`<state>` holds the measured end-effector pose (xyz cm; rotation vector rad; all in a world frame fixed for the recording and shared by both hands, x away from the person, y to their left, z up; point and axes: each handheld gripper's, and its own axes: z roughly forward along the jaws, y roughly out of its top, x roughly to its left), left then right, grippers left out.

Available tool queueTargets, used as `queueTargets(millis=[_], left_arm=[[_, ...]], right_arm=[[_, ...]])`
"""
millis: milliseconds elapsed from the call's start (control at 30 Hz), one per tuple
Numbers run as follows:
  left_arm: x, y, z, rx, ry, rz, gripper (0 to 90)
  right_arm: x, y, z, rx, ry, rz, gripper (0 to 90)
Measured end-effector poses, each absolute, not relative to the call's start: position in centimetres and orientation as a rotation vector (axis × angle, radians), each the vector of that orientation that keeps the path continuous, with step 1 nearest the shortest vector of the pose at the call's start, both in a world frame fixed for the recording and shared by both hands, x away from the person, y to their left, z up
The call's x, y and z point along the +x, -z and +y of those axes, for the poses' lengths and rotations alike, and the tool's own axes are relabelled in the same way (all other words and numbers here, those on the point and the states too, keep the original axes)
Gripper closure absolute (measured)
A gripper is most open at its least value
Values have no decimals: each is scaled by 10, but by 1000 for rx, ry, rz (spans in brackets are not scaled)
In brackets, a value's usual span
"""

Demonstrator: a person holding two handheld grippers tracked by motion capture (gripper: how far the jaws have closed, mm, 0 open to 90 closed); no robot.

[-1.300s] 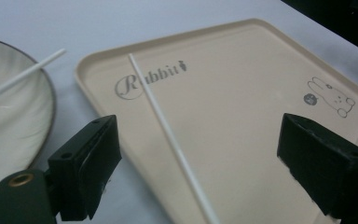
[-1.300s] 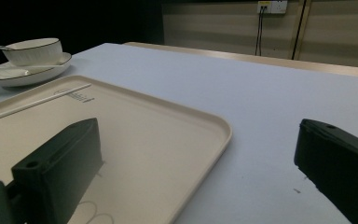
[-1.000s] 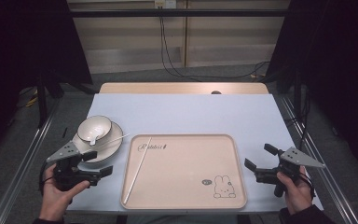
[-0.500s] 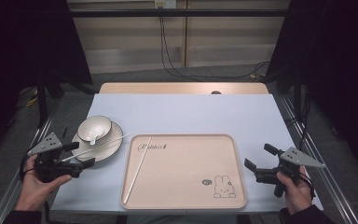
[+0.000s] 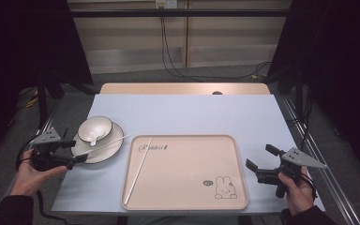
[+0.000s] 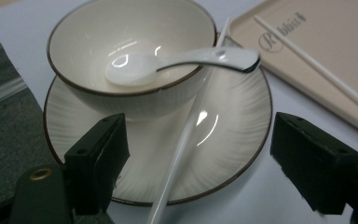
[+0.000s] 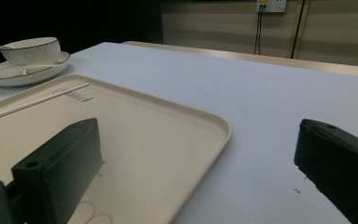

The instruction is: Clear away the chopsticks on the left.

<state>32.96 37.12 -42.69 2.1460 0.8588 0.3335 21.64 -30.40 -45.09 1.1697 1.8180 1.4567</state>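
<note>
The left hand-held gripper [image 6: 196, 168], its empty jaws wide but just narrowing, straddles a white chopstick [image 6: 182, 149] pointing toward one o'clock across the plate [image 6: 237, 135].

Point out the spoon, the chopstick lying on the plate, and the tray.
spoon [image 6: 135, 72], left gripper view, on its scoop inside the bowl.
chopstick on the plate [image 6: 186, 135], left gripper view, on the middle of its shaft.
tray [image 5: 183, 206], high view, on its near rim.
</note>
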Motion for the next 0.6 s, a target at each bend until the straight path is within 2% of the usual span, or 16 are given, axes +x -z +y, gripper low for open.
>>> queueTargets(millis=[167, 267, 367, 600], left_arm=[[341, 437, 372, 2197, -321, 867, 197], [343, 438, 369, 2224, -317, 830, 239], [348, 441, 364, 2282, -312, 812, 366], [352, 445, 356, 2343, -289, 799, 547]], right_arm=[[217, 451, -304, 1171, -1455, 1816, 6], [216, 451, -304, 1171, -1448, 1824, 6], [217, 451, -304, 1170, -1453, 1818, 6], [217, 451, -304, 1169, -1453, 1822, 6]])
